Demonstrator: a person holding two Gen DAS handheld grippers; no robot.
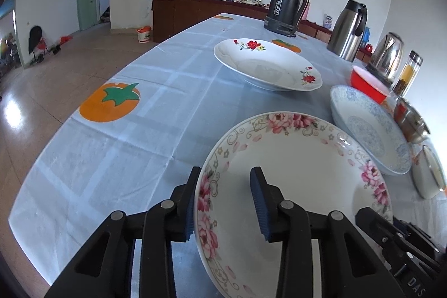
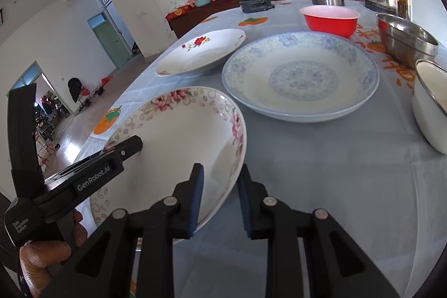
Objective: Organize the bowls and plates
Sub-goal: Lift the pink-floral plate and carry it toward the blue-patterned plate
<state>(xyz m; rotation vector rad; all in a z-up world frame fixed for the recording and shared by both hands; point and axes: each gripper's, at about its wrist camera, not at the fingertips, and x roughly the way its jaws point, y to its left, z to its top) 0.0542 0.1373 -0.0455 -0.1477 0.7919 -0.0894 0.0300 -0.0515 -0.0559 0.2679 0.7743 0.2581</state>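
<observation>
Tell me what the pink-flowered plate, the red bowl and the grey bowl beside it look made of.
Pink-flowered plate: probably glazed ceramic, with glossy white surface and printed rim pattern.
Red bowl: likely plastic or melamine, red outside, pale pink inside, soft sheen.
Grey bowl: stainless steel by the look, with brushed, mirror-like reflections.

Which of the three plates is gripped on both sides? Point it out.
The pink-flowered plate, nearest the cameras, with the left gripper and right gripper straddling opposite rims. The blue-patterned plate and red-rose plate lie untouched.
</observation>
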